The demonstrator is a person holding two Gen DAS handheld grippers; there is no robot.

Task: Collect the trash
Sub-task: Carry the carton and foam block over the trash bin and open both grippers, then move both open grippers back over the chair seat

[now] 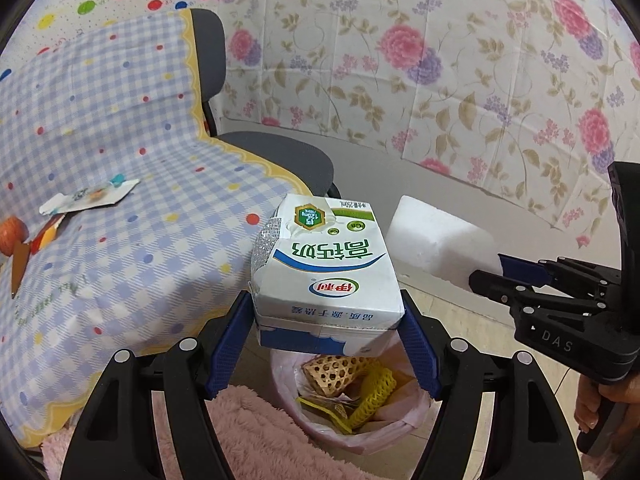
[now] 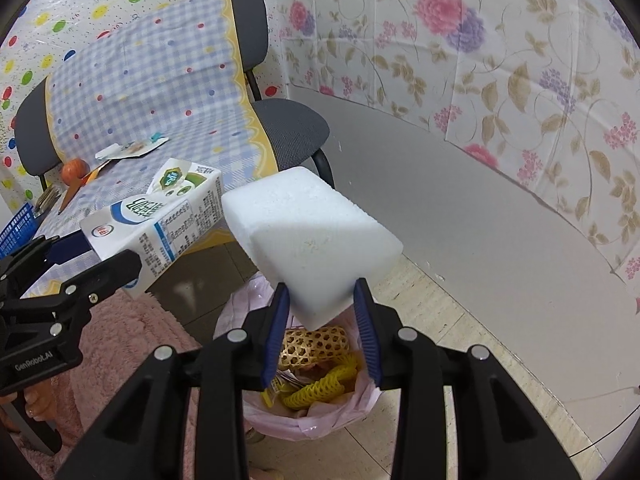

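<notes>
A white, green and blue milk carton (image 1: 324, 264) sits between the blue pads of my left gripper (image 1: 326, 300), which is shut on its lower sides. Beside it, my right gripper (image 2: 320, 292) is shut on the lower corner of a white foam block (image 2: 312, 232). Both things hang just above a bin lined with a pink bag (image 2: 320, 424), which holds yellow foam netting (image 2: 316, 388) and a woven tan piece (image 2: 316, 344). The left wrist view also shows the block (image 1: 440, 240), the right gripper (image 1: 488, 274) and the bin (image 1: 400, 428). In the right wrist view the carton (image 2: 160, 216) and the left gripper (image 2: 104, 256) appear at left.
A grey chair (image 1: 280, 156) draped in a blue checked cloth (image 1: 120, 140) stands behind the bin, with torn wrappers (image 1: 88, 198) and an orange fruit (image 2: 74, 170) on it. A pink fluffy rug (image 2: 132, 344) lies left of the bin. A blue basket (image 2: 16, 232) and a floral-covered wall (image 2: 480, 60) border the spot.
</notes>
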